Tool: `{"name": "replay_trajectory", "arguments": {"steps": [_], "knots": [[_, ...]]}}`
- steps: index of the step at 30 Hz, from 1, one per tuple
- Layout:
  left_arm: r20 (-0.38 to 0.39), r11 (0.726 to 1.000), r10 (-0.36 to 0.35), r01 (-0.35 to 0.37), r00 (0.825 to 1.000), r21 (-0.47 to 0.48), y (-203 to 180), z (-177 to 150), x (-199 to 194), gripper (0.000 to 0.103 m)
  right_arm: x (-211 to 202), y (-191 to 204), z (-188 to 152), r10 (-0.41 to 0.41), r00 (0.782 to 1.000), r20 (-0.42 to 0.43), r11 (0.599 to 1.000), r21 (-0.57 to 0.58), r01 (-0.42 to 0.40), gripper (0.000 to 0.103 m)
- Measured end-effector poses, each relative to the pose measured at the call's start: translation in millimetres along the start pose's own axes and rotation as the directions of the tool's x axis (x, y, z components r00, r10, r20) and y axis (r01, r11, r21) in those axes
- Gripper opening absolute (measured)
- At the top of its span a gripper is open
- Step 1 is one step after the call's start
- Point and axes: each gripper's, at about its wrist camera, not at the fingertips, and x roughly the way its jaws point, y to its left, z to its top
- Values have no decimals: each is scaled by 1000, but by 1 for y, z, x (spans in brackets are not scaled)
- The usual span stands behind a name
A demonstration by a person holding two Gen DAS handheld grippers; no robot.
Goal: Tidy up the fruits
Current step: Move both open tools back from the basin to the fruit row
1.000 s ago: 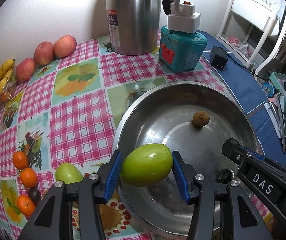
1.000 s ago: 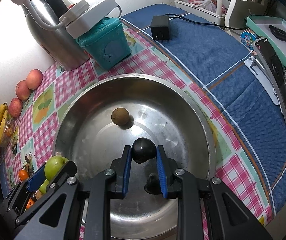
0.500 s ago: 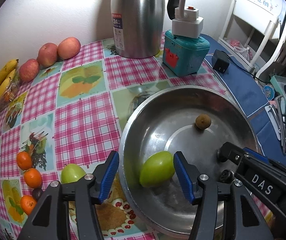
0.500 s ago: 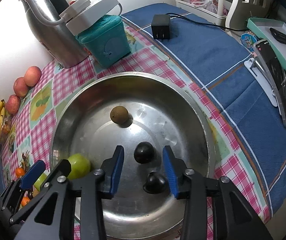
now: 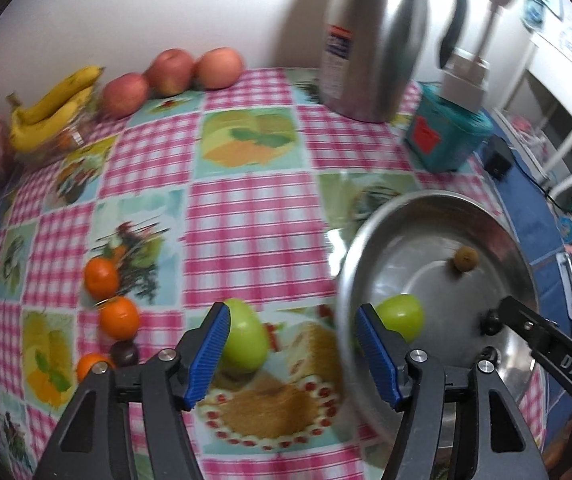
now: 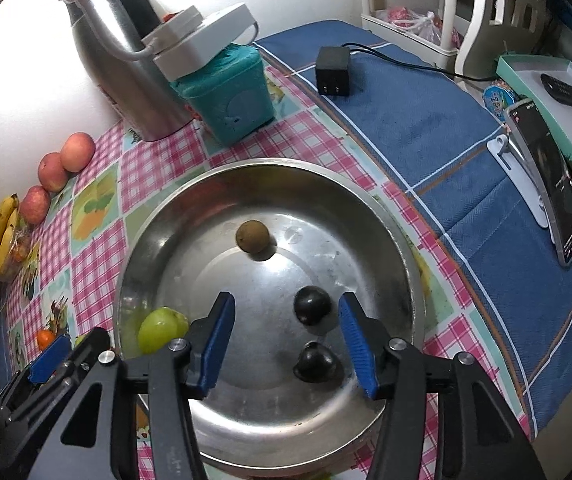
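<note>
Left gripper (image 5: 291, 350) hovers over the checked cloth (image 5: 254, 216) beside the bowl (image 5: 349, 264), jaws widening and gripping nothing. A green fruit (image 5: 246, 336) lies on the cloth just behind its left pad; contact cannot be confirmed, as the view is blurred. Right gripper (image 6: 286, 342) hangs above the bowl, jaws also widening and empty. Below them, two dark plums (image 6: 312, 305) rest loose on the bowl floor.

Contents of bowl: a second green fruit (image 6: 162, 328) against the near-left wall, a small brown fruit (image 6: 252, 236) toward the far side, and the two plums. Outside, on the cloth: three oranges (image 5: 119, 317) with a small dark fruit (image 5: 124, 353) among them, apples (image 5: 174, 70) and bananas (image 5: 46, 110) by the wall.

Handling judgement: the green fruit on the cloth looks firm, smooth-skinned and egg-shaped, of moderate weight. It is likely to roll or squirt out if pinched near an end. Take it across the widest middle, pads square to its short axis. Oranges appear light with a grippy, slightly yielding rind; moderate pressure should do. Plums are small, glossy and bruise easily; close gently.
</note>
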Motion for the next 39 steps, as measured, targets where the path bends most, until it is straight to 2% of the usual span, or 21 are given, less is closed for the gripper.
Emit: {"name": "replay_trajectory", "arguments": {"steps": [9, 16, 24, 34, 36, 39], "knots": [[2, 993, 70, -69, 998, -94, 45, -13, -14, 70, -10, 17, -9, 17, 1000, 4, 998, -65, -17, 55], [-4, 988, 86, -85, 996, -128, 67, -25, -23, 71, -18, 31, -19, 35, 999, 4, 993, -114, -35, 55], [-15, 984, 57, -58, 998, -168, 84, -34, -27, 71, -16, 43, -24, 41, 999, -12, 987, -153, -42, 55], [-34, 983, 37, -42, 999, -179, 85, -35, -22, 73, -7, 53, -26, 28, 999, -43, 982, -186, -36, 55], [-32, 983, 42, -47, 999, -180, 85, -35, -21, 77, -6, 54, -27, 23, 999, -44, 981, -191, -31, 55], [-27, 982, 52, -56, 998, -182, 86, -35, -21, 90, -4, 55, -27, 16, 999, -46, 980, -198, -25, 55]]}}
